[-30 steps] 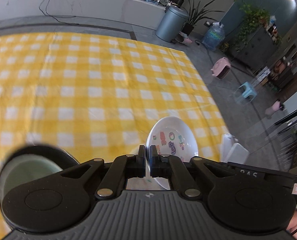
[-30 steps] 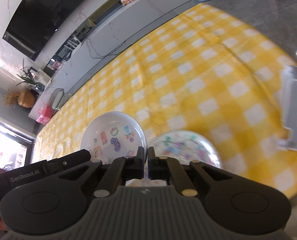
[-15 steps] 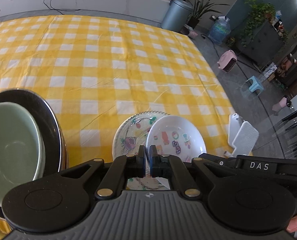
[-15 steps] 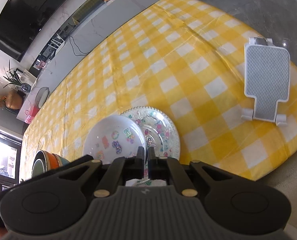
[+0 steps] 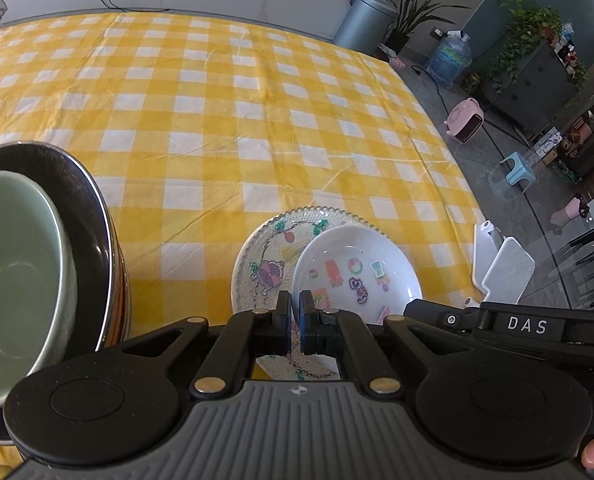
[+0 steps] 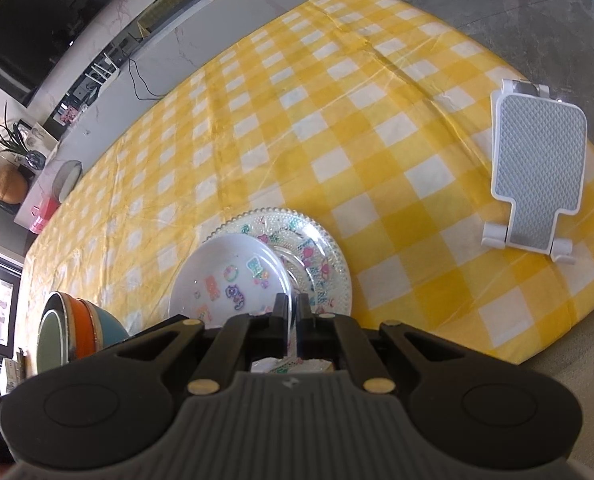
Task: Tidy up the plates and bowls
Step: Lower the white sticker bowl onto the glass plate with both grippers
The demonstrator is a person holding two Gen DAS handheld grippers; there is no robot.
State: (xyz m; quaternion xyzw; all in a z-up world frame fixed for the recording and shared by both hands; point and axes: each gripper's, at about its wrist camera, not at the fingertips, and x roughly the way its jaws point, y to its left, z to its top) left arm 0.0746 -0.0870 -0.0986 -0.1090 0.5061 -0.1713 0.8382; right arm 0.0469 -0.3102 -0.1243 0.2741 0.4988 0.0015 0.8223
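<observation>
A white bowl [image 5: 357, 276] with coloured stickers inside sits low over a patterned glass plate [image 5: 263, 256], off toward the plate's right side; I cannot tell whether it rests on the plate. My left gripper [image 5: 293, 312] is shut on the bowl's left rim. In the right wrist view, my right gripper [image 6: 293, 312] is shut on the opposite rim of the white bowl [image 6: 229, 280], with the glass plate [image 6: 317, 256] showing beneath. A nested stack of bowls [image 6: 77, 320], green inside dark, orange and blue, stands left of the plate; its green bowl [image 5: 13, 280] is close to my left gripper.
Yellow checked cloth [image 5: 257, 100] covers the table. A white and grey phone stand [image 6: 537, 176] stands near the table's right edge. Beyond that edge, on the floor, are a pink heater [image 5: 465, 120], a blue stool [image 5: 517, 164] and a grey bin [image 5: 361, 20].
Both grippers have come down with the white bowl between them. The glass plate and the bowl stack have come into the left wrist view, and the bowl now sits over the plate.
</observation>
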